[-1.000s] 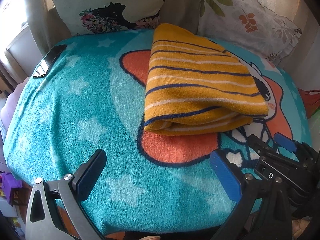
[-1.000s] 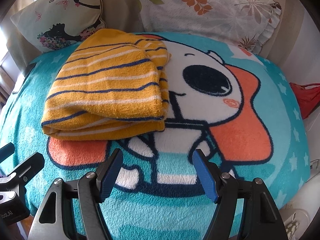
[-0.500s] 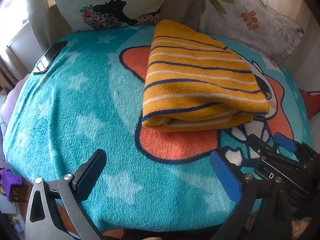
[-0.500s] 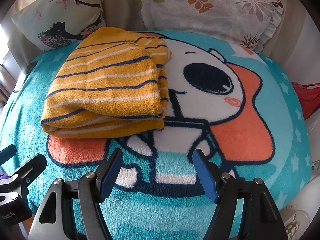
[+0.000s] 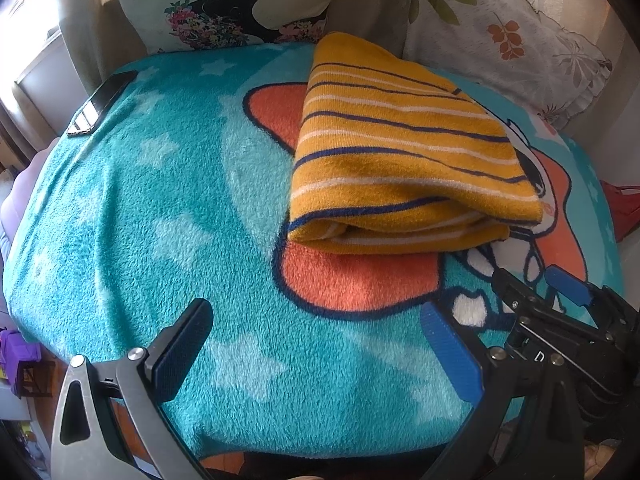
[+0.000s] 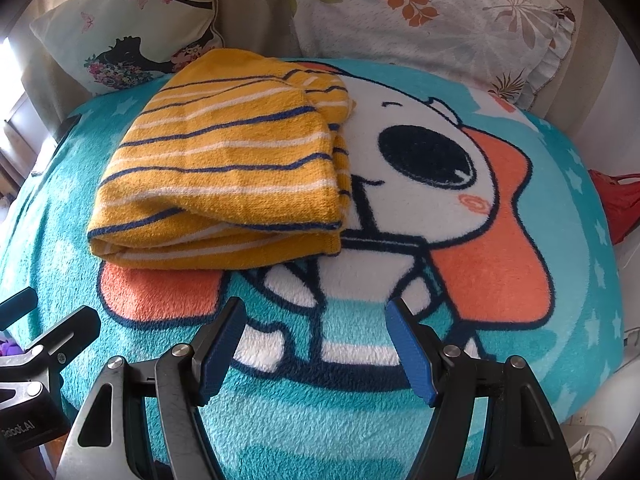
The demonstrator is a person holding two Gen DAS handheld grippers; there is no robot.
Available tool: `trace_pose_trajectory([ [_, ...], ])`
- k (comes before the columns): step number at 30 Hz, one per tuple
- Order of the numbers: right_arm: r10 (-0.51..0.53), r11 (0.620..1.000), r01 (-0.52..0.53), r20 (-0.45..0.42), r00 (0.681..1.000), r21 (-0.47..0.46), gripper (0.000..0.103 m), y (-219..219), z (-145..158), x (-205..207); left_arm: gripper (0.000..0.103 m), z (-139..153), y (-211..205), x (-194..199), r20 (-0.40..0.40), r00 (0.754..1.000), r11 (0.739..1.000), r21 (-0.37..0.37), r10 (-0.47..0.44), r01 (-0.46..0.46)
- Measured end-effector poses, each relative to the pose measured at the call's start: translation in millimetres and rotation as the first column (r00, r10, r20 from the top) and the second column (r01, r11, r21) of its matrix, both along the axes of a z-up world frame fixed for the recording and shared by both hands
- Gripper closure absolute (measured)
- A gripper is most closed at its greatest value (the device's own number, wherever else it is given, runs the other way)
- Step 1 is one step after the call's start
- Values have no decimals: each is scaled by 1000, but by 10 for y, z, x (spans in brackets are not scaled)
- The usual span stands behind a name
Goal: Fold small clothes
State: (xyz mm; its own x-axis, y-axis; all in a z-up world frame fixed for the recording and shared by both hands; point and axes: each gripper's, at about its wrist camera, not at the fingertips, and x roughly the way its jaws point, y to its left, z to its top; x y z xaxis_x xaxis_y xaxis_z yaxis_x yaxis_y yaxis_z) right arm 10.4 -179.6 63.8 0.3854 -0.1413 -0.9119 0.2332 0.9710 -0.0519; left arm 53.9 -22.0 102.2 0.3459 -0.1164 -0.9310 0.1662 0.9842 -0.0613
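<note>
A folded yellow garment with navy and white stripes (image 5: 404, 160) lies on a teal cartoon blanket (image 5: 168, 208); it also shows in the right wrist view (image 6: 224, 184). My left gripper (image 5: 316, 340) is open and empty, held above the blanket's near edge, short of the garment. My right gripper (image 6: 316, 340) is open and empty, near the blanket's front, to the right of the garment's near corner. The right gripper also shows in the left wrist view (image 5: 560, 320), and the left gripper in the right wrist view (image 6: 36, 344).
Two patterned pillows (image 6: 420, 12) (image 6: 128, 40) lean at the back. A dark phone (image 5: 102, 102) lies at the blanket's far left edge. A red item (image 6: 620, 204) sits off the right edge.
Both grippers have drawn back slightly toward the near edge and stayed open. The garment has not moved.
</note>
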Motion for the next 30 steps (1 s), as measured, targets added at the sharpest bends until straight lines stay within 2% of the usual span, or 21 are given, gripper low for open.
trace_pose_trajectory([
  [30, 24, 1000, -24, 2, 1000, 0, 27, 46, 15, -21, 0, -36, 70, -76, -17, 1000, 1000, -8, 22, -23],
])
